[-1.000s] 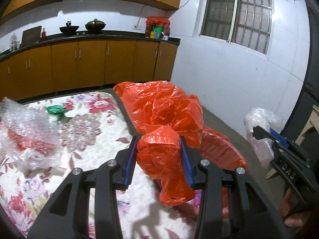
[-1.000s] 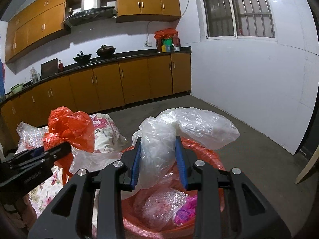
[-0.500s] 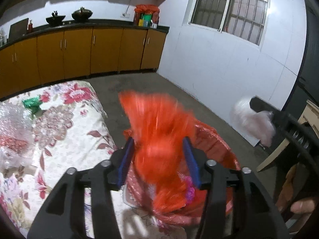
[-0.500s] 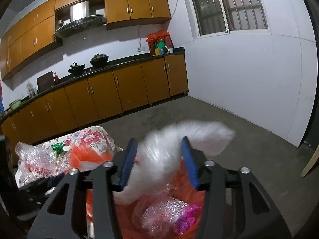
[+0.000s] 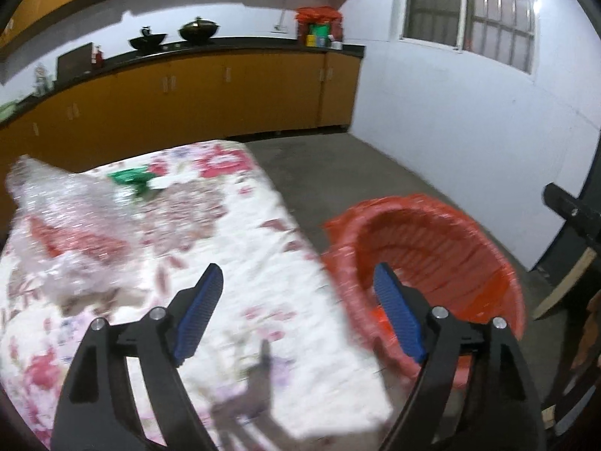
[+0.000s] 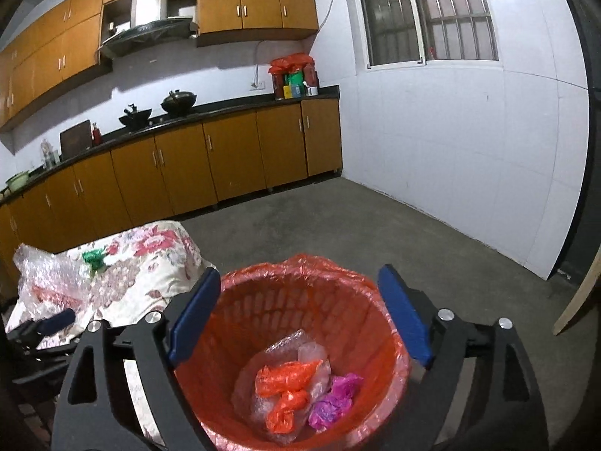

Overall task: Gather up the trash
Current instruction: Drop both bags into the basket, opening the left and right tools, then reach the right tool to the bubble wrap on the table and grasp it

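While both grippers' jaws gape empty, the orange bag lies diagonally in the bin.

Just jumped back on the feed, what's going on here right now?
Trash collection is midway. Both tongs are open and hold nothing: the right tongs hang over the red bin, which holds an orange bag, clear plastic and a purple wrapper. The left tongs point at the edge of the floral table, where a bubble wrap bundle and a green wrapper lie uncollected.
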`<state>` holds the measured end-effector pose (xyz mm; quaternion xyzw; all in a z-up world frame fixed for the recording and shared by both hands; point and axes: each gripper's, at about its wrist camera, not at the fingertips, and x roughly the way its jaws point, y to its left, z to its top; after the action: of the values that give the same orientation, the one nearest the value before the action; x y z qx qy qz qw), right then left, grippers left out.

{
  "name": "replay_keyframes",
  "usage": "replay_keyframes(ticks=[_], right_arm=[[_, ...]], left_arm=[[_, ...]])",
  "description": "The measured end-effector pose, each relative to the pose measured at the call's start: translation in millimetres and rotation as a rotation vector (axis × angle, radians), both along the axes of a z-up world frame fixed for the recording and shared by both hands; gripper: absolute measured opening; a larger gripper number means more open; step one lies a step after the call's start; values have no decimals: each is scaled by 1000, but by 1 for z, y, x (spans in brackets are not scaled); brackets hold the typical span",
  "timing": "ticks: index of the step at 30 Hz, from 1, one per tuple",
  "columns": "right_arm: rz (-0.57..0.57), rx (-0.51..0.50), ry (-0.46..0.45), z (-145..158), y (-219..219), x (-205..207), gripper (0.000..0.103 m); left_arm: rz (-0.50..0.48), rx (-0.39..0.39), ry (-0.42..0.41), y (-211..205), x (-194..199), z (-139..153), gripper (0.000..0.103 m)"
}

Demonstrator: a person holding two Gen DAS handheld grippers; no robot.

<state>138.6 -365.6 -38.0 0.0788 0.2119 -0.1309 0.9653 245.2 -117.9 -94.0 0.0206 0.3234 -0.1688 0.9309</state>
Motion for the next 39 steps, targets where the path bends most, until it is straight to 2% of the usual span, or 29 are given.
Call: replay_keyframes(ticks=[9, 14, 21, 29, 34, 39], right_arm=[[94, -23, 38, -7, 40, 10, 86], [188, -9, 59, -10, 74, 23, 86], [396, -14, 59, -4, 147, 50, 81], [651, 43, 68, 4, 254, 96, 71], [757, 39, 61, 7, 318, 116, 70], [807, 39, 78, 6, 373, 139, 61]], left_arm=[[157, 93, -50, 75, -16, -6, 82], [261, 104, -48, 122, -20, -8, 82], [419, 78, -46, 184, -24, -8, 82], [594, 25, -60, 254, -44, -2, 82], [676, -6, -51, 293, -57, -3, 82], [732, -26, -54, 322, -68, -2, 82]])
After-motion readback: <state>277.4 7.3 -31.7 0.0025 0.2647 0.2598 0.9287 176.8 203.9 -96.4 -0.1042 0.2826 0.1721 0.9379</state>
